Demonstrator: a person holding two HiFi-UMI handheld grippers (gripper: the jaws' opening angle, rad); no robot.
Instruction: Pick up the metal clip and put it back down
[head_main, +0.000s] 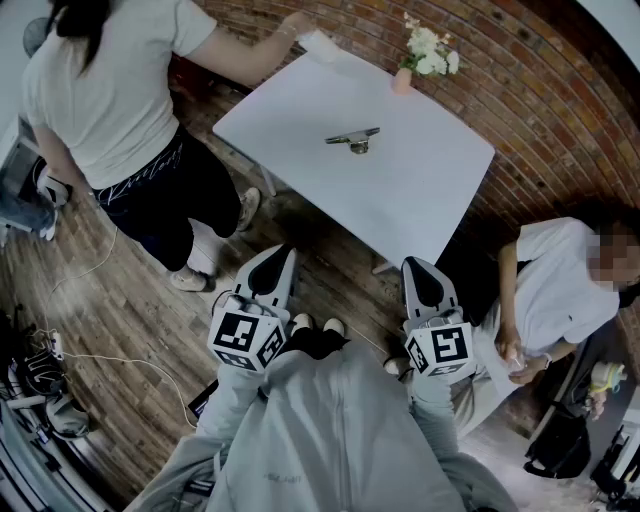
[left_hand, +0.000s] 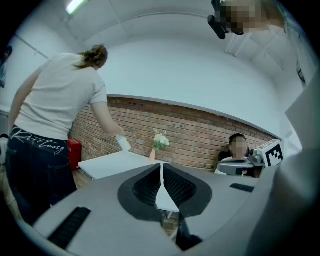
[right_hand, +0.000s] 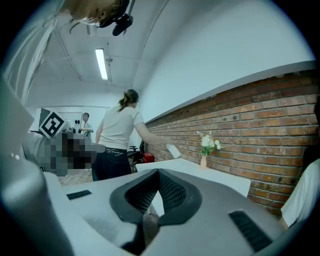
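The metal clip (head_main: 352, 139) lies untouched on the table (head_main: 430, 205); left gripper (head_main: 281, 257) and right gripper (head_main: 424, 270), closed empty, hang well short, seemingly awaiting approach.

White table (head_main: 420, 190) — silver clip (head_main: 352, 139) — red brick wall (left_hand: 200, 132)

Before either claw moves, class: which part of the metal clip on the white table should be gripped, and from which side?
Probably the thicker rounded part of the metal clip, with the jaws spanning its narrow width. It lies flat on the white table with its long arm crosswise in the head view, so come from above, over the near edge.
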